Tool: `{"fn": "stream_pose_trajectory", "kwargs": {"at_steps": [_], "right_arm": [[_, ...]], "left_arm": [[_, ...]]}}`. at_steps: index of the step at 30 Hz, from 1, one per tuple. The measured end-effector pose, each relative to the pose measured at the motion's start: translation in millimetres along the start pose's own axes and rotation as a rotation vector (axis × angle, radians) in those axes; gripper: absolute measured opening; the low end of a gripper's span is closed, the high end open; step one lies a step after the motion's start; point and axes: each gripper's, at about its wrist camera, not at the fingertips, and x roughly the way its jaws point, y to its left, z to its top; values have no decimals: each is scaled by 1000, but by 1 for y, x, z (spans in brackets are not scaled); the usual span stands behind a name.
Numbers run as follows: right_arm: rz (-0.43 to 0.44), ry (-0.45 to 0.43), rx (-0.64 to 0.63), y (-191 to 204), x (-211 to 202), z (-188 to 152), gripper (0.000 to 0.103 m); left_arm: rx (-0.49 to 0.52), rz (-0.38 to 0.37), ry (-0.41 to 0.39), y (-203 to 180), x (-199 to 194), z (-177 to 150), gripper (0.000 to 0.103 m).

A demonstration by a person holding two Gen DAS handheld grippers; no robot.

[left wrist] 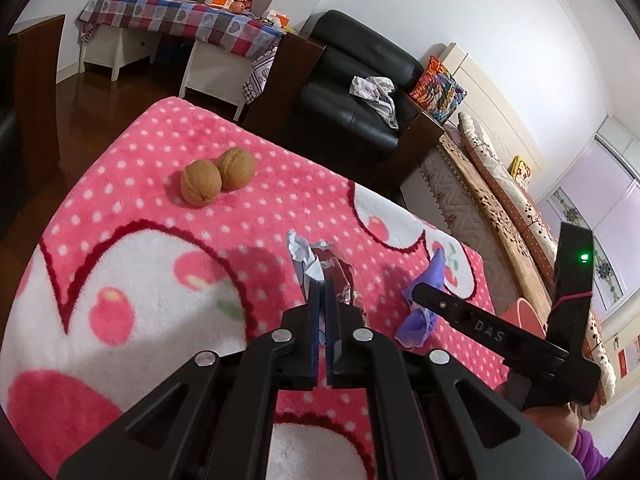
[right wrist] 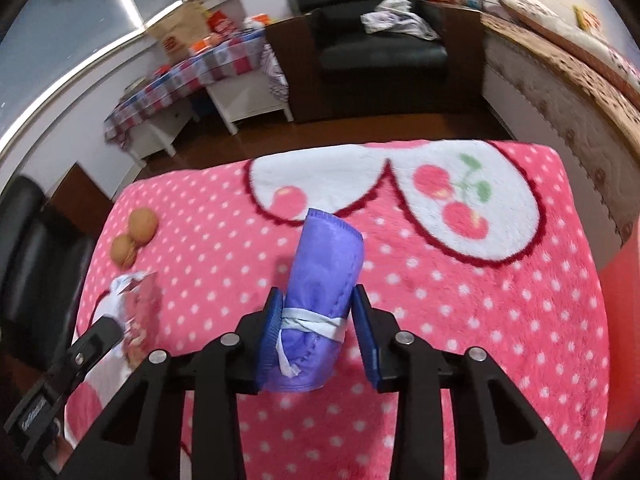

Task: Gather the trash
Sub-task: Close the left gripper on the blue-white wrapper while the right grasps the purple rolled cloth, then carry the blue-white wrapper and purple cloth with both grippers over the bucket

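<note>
Black linkage arms fill the lower edge of both wrist views. Left wrist view: my left gripper (left wrist: 321, 285) has its two blue pads pressed together, pinching the near edge of a crumpled wrapper (left wrist: 320, 266), silver and dark red with a white paper scrap at its top; the wrapper stands up from the pink dotted blanket (left wrist: 160, 240) just beyond the fingertips, at 12 o'clock. Two walnuts (left wrist: 218, 179) lie touching each other at 11 o'clock, well apart from the wrapper. At 3 o'clock my right gripper (left wrist: 424, 292) enters from the side, its finger beside a rolled purple cloth (left wrist: 424, 304).

Right wrist view: my right gripper (right wrist: 316, 304) stands partly open with the purple cloth, tied round by a pale band, lying between its blue pads. One pad (right wrist: 270, 320) touches the roll at the band; the other pad (right wrist: 366, 324) shows a narrow gap, so I cannot tell whether the roll is truly gripped. The roll points away toward 12 o'clock, resting on the blanket. At 9 o'clock the wrapper (right wrist: 138, 304) appears blurred with the left gripper's finger (right wrist: 96, 336) at it; the walnuts (right wrist: 134, 236) lie at 10 o'clock. Behind the blanket: a black armchair (right wrist: 376, 36) at 12 o'clock and a table with a checked cloth (right wrist: 180, 84) at 11 o'clock.
</note>
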Motion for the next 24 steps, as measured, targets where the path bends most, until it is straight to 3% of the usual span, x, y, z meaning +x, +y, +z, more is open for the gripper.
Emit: {"fn": "stream_pose_trajectory", "kwargs": {"at_steps": [8,16,24], "right_arm": [[-26,45,-200,8,-39,-26,34],[-87,127,-261,-11,-57,-66,35],[-85,81,-279,-13,-61,-74,37]], "left_arm": [[41,-17,14,-11,-2,-8,1],[95,-30,41,-32,1,-21,1],[146,-33,58,-53,0,-35,1]]}}
